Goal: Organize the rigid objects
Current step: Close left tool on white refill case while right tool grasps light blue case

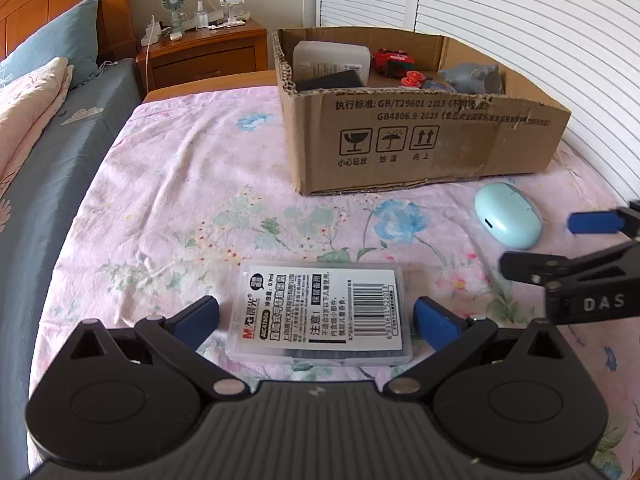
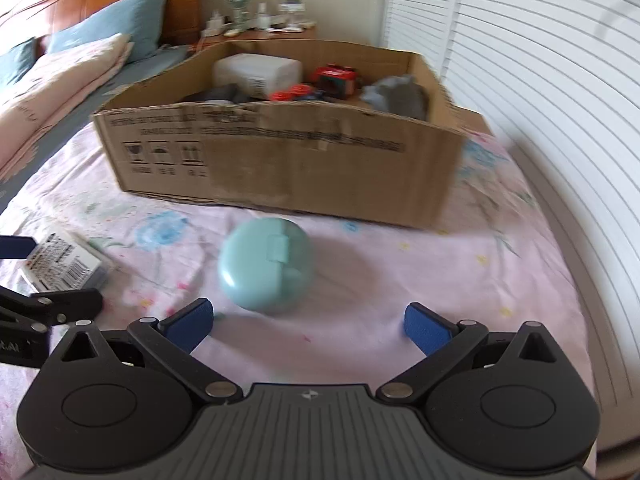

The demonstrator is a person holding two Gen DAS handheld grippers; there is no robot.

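A clear flat plastic case with a white barcode label [image 1: 322, 312] lies on the pink floral sheet, between the open blue fingers of my left gripper [image 1: 316, 322], not clamped. The same labelled case [image 2: 64, 262] shows at the left edge of the right wrist view. A mint-green rounded case [image 2: 266, 264] rests just ahead of my right gripper [image 2: 308, 326], which is open and empty. In the left wrist view that mint-green case [image 1: 508, 214] sits at the right beside the right gripper [image 1: 560, 246]. Behind both stands an open cardboard box [image 1: 420, 136] holding several items.
The box [image 2: 288, 164] contains a white container [image 2: 258, 70], a red toy [image 2: 336, 78] and a grey toy [image 2: 400, 96]. A wooden nightstand [image 1: 204, 50] with small items and a headboard lie at the back left. White louvred doors [image 1: 520, 32] close off the right.
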